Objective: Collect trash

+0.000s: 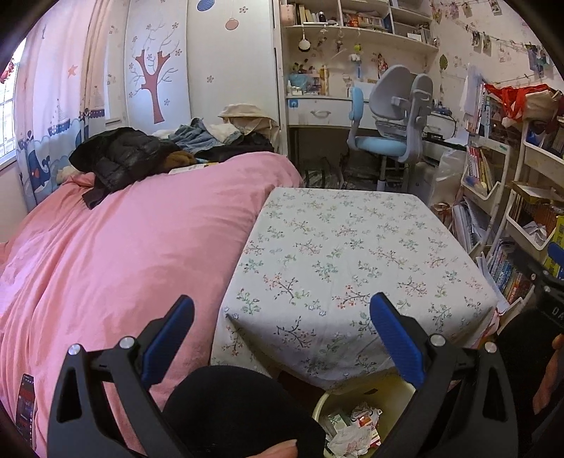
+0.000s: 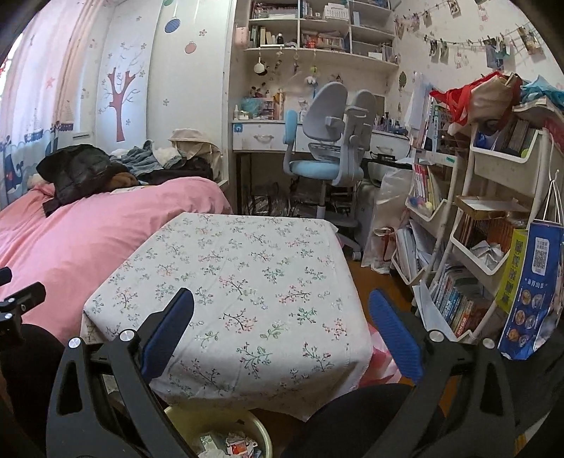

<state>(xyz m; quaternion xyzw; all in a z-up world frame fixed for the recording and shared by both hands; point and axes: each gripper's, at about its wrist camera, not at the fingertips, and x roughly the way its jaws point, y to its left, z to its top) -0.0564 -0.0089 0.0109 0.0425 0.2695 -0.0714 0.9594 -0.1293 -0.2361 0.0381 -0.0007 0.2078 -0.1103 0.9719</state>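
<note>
**A:** Checking both wrist views. Left gripper (image 1: 282,338): jaws wide apart, nothing between them. Right gripper (image 2: 282,338): same, spread wide, nothing held.

**B:** Trash?

**A:** In the bin (image 1: 326,401), pale yellow, on the floor right under the near edge of the tabletop (image 1: 352,253). Crumpled paper and wrappers (image 1: 352,429) inside. Right view shows the same bin (image 2: 261,440) low between its fingers, with wrappers (image 2: 236,445) in it.

**B:** Anything near the grippers?

**A:** Dark knee (image 1: 239,412) at the bottom of the left view, just beside the bin. Fingertip (image 1: 278,449) at the very bottom edge. Part of the left gripper's black frame (image 2: 21,299) shows at the left edge of the right view.

**B:** Tabletop?

**A:** Floral cloth covers it and hangs over the edges. No items visible on the cloth.

**B:** Further out?

**A:** Bed (image 1: 123,246) with a pink duvet on the left, touching the table's side. Phone (image 1: 25,401) on the duvet near the left gripper's frame. Black jacket (image 1: 120,158) and a clothes pile (image 1: 211,134) at the bed's far end. Right side: white rack (image 2: 493,211) packed with books, a blue bag (image 2: 532,292) hanging on it. Beyond the table: blue-grey chair (image 2: 328,141) at a desk (image 2: 264,135), with shelves (image 2: 317,31) above.
</note>
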